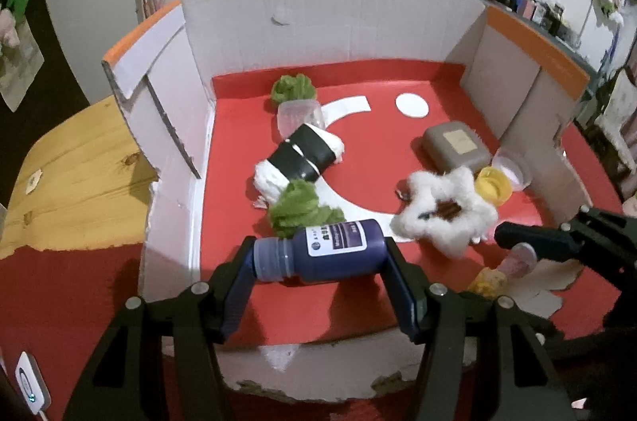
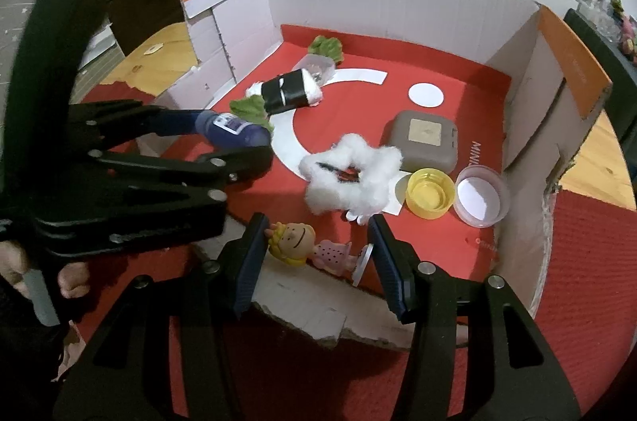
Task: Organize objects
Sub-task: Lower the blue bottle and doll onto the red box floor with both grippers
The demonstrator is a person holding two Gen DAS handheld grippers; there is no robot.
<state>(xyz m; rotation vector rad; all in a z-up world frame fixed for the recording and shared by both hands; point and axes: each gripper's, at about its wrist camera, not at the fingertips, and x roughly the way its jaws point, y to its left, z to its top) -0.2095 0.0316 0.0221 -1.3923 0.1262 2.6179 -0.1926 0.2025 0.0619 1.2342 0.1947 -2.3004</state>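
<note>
My left gripper (image 1: 318, 257) is shut on a dark blue bottle (image 1: 322, 253) with a white label, held sideways just above the red floor of the cardboard box (image 1: 334, 18); the bottle also shows in the right wrist view (image 2: 235, 130). My right gripper (image 2: 316, 241) is shut on a small doll figure (image 2: 306, 245) with a yellow head and pink dotted dress, held sideways at the box's front edge. The doll shows partly in the left wrist view (image 1: 501, 269).
Inside the box lie a white fluffy ring (image 2: 352, 178), a yellow cap (image 2: 430, 194), a clear round lid (image 2: 481, 198), a grey case (image 2: 426, 140), a black-and-white roll (image 2: 288, 92), green fluffy tufts (image 1: 298, 210) and a clear plastic cup (image 1: 300, 114). A wooden table (image 1: 71, 178) lies left.
</note>
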